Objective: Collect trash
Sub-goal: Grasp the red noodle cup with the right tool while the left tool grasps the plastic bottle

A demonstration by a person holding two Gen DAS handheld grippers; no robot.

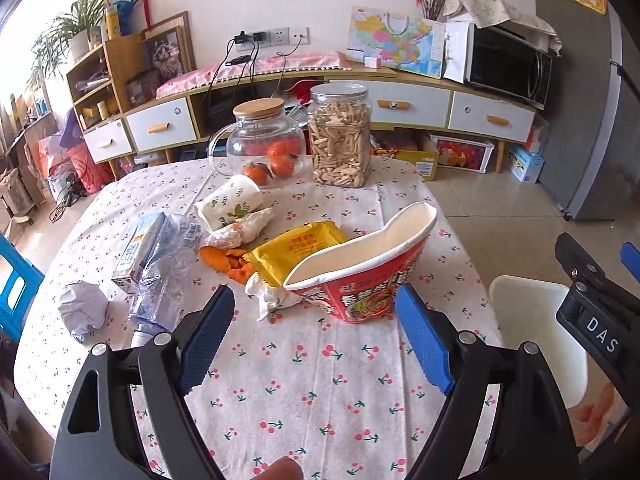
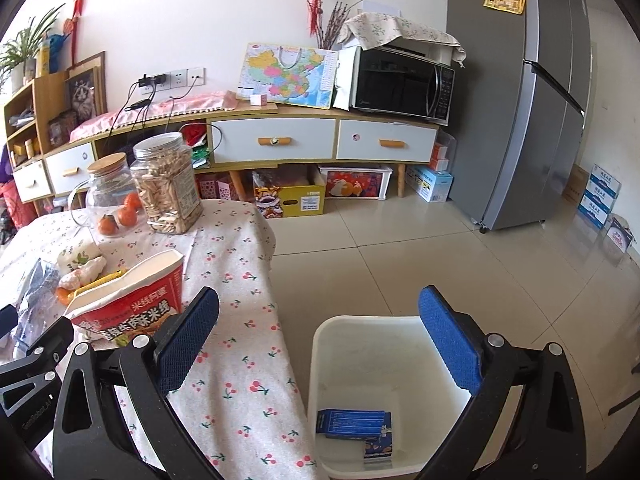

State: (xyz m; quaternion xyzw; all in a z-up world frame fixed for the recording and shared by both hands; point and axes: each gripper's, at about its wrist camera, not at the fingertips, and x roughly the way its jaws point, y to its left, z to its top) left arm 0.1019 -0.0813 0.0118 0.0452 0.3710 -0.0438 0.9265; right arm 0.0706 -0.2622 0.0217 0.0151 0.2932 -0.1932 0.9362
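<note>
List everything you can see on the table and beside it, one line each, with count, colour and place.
noodle bowl: one, red and white, crushed, table's near right
snack wrapper: one, yellow, left of the bowl
orange peel: a few pieces, orange, mid table
tissues: two wads, white, around the wrapper
paper cup: one, white with leaves, on its side
plastic bottle: one, clear, crushed, left side
carton: one, blue-white, beside the bottle
paper ball: one, white, far left
glass pot: one, clear, holds tangerines, far side
jar: one, clear, full of sticks, far side
bin: one, white, on floor, holds blue boxes
left gripper: open, empty
right gripper: open, empty
</note>
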